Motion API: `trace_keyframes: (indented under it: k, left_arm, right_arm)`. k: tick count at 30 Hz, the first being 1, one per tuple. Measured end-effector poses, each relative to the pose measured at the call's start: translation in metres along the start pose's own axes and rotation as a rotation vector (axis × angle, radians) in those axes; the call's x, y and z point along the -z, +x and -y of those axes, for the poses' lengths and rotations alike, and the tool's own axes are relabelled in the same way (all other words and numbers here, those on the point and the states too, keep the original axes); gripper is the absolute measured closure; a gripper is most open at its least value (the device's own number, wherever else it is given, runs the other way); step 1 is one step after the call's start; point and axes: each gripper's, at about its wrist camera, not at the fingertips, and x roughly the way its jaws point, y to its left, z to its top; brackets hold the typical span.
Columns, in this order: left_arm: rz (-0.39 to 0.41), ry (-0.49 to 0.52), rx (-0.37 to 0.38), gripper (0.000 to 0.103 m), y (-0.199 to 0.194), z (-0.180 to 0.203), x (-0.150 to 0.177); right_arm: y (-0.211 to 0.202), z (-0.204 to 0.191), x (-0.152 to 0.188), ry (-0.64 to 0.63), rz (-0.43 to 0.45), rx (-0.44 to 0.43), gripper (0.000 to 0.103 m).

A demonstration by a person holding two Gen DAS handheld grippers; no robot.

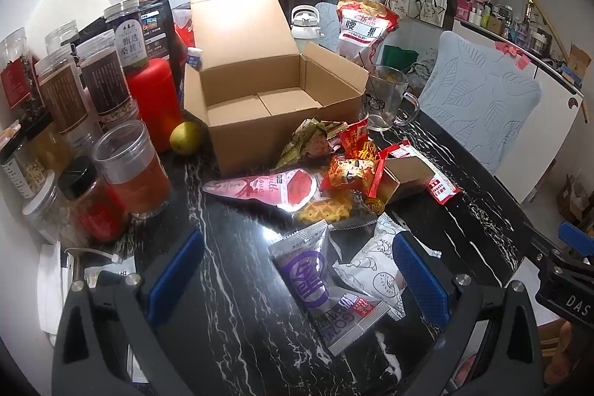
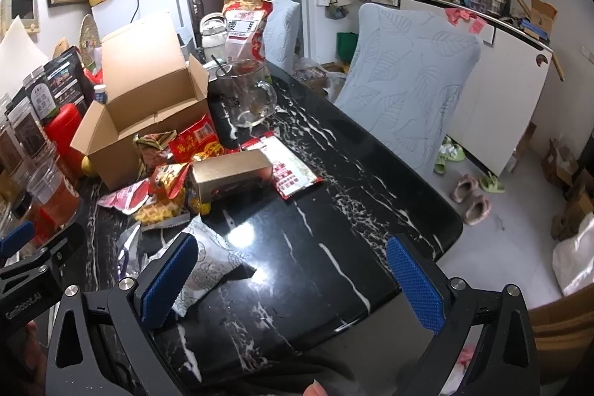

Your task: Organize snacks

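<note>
Both grippers are hanging wide open with nothing in them, the left gripper right over a silver-and-purple snack packet near the tabletop's front edge, the right gripper above bare marble, snack pile heaped against the open cardboard box mid-tabletop.

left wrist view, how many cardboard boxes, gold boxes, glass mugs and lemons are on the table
cardboard box: 1
gold box: 1
glass mug: 1
lemon: 1
total: 4
</note>
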Motion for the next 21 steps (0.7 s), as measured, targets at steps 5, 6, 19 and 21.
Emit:
trace_keyframes:
  k: [5,6,19,21]
  left_arm:
    - [-0.001,-0.003,0.006,0.0,0.0003,0.0004,0.0008]
    - [-0.003,-0.003,0.009,0.0,0.0004,0.0008,0.001]
    - [-0.002,-0.011,0.007,0.0,0.0019,-0.0019,0.0022]
    - [-0.005,-0.013,0.004,0.0,0.0026,-0.0029,0.002]
  right_arm:
    - [-0.0001,-0.0004,0.0002,-0.001,0.001,0.001,0.0]
    - [-0.0002,-0.0002,0.0003,-0.001,0.0,0.002,0.0]
    - [-0.0005,-0.0024,-0.0001,-0.01,-0.002,-0.003,0.0]
    - [-0.0002,-0.0037,-0.0006,-0.014,-0.003,-0.004,0.0]
